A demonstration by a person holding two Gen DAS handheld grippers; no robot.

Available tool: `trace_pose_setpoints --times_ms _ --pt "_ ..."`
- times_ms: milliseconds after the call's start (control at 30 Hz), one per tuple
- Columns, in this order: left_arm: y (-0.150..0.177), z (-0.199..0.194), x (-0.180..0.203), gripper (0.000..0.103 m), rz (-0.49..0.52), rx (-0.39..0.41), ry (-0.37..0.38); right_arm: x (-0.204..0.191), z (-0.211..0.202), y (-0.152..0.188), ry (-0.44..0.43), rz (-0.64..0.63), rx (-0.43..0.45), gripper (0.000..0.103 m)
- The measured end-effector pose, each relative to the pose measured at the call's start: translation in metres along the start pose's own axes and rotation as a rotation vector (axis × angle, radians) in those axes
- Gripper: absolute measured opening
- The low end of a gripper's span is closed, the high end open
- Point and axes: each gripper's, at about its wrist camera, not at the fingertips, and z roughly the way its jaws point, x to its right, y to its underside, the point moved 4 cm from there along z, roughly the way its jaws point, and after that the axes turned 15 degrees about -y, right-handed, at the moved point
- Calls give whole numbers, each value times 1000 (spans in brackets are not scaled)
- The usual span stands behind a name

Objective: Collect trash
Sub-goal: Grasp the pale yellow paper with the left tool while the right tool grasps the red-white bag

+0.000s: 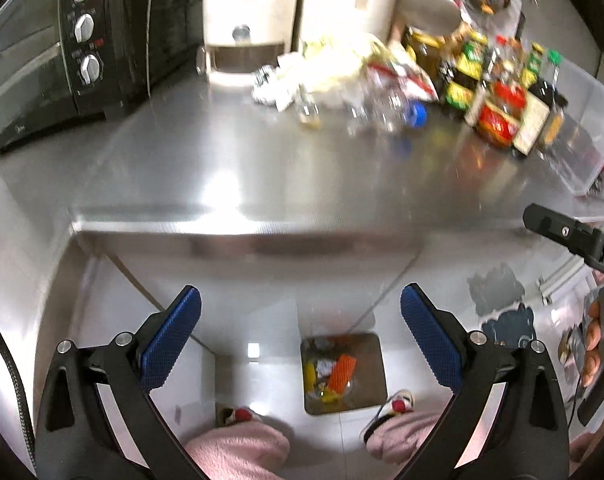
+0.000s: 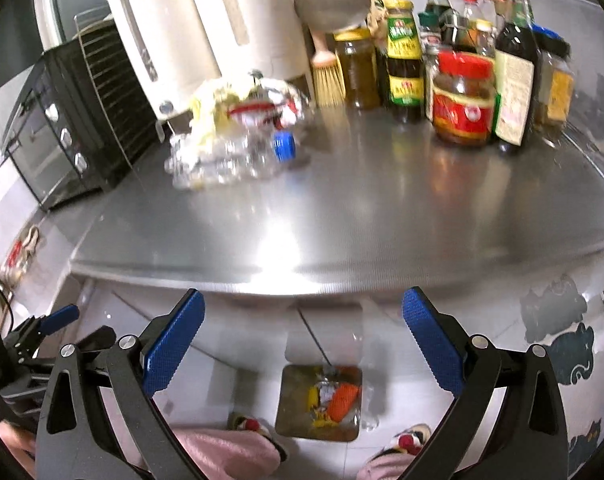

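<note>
Left wrist view: your left gripper [image 1: 300,334] hangs wide and empty above the floor bin [image 1: 344,372], already holding scraps. Right wrist view: your right gripper [image 2: 302,338] is likewise wide, empty; the crumpled trash pile [image 2: 238,136] with its blue-capped bottle [image 2: 284,146] waits far left on the steel counter [image 2: 382,208], uncollected.

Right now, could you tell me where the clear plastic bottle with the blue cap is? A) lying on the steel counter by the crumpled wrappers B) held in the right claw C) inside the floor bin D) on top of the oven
A: the bottle lies on its side on the steel counter, against the crumpled wrappers; both claws are empty.
</note>
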Motion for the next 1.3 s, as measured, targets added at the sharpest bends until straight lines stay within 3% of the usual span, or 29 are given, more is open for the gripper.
trace_pose_setpoints --times_ms 267,633,733,900,1167,1233,1300 --pt "-72 4 -7 95 -13 61 -16 11 17 -65 -18 32 42 99" --pt "-181 27 16 94 -9 117 -25 33 68 -123 -61 43 55 99" --pt "-208 40 31 94 -6 114 -22 36 79 -132 -62 30 57 92" --pt "-233 63 53 92 19 101 -27 37 100 -144 -63 -20 40 85" --pt "-246 107 71 92 25 33 -19 40 125 -151 -77 -50 14 78" --pt "-246 114 74 88 32 26 -13 42 129 -150 -89 -45 9 74" --pt "-246 119 76 76 33 14 8 43 134 -150 -100 -44 -2 63"
